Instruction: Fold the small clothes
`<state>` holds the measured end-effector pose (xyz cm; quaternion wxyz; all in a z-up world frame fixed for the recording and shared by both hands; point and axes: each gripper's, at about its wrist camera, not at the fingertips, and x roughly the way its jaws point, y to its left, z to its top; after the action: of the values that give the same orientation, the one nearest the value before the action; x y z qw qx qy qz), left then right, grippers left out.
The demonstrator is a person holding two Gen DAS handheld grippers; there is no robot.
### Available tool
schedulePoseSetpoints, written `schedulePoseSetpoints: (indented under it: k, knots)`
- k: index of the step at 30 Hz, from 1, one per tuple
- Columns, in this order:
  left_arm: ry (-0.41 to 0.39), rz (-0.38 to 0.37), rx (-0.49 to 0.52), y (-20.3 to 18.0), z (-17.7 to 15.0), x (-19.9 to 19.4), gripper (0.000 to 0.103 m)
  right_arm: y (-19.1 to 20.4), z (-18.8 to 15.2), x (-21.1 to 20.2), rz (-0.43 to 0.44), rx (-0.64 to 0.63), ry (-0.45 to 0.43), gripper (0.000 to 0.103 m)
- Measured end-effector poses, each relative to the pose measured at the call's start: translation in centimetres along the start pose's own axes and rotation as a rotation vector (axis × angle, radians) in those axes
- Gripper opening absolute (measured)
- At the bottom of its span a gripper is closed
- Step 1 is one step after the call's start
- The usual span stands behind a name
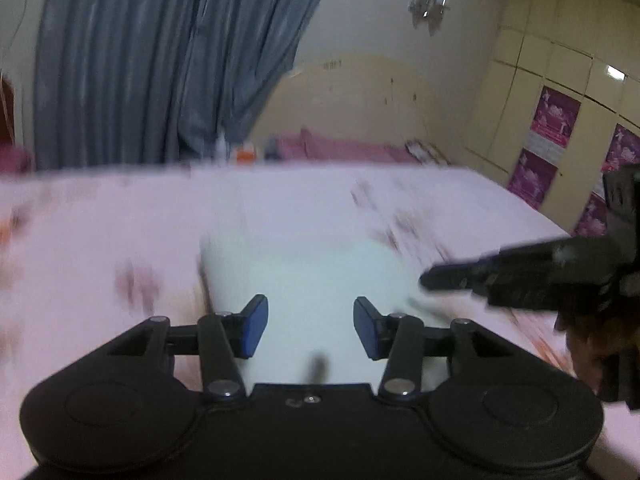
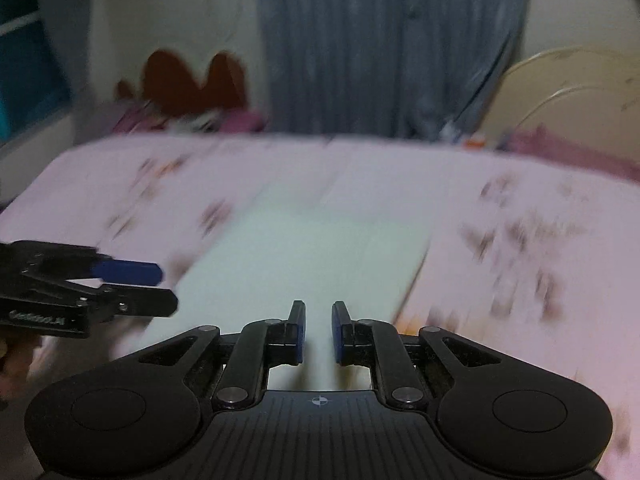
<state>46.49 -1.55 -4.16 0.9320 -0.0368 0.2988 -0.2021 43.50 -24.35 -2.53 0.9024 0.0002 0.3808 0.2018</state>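
A pale, whitish garment (image 1: 304,280) lies flat on the pink patterned bedsheet (image 1: 100,232), dead centre in both wrist views, its edges smeared by motion blur so no seams or sleeves can be made out. The left gripper (image 1: 311,326) hovers over the cloth's near end with its blue pads standing apart and nothing between them. The right gripper (image 2: 319,330) has its jaws drawn close, a narrow gap left; whether they pinch any fabric cannot be told. In the left view it enters at three o'clock, partly cut off by the frame. A grey curtain (image 1: 160,60) hangs at twelve o'clock, beyond the bed.
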Motion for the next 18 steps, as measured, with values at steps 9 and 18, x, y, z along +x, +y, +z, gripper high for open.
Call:
schedulePoseSetpoints:
  k: [9, 18]
  knots:
    - [0.177, 0.039, -0.045, 3.3, 1.5, 9.6, 0.049, -4.0, 2.0, 9.2, -0.037, 0.096, 0.143, 0.011]
    - [0.187, -0.003, -0.252, 5.7, -2.8, 1.9, 0.063, -9.8, -1.6, 0.6, 0.111, 0.400, 0.082, 0.073]
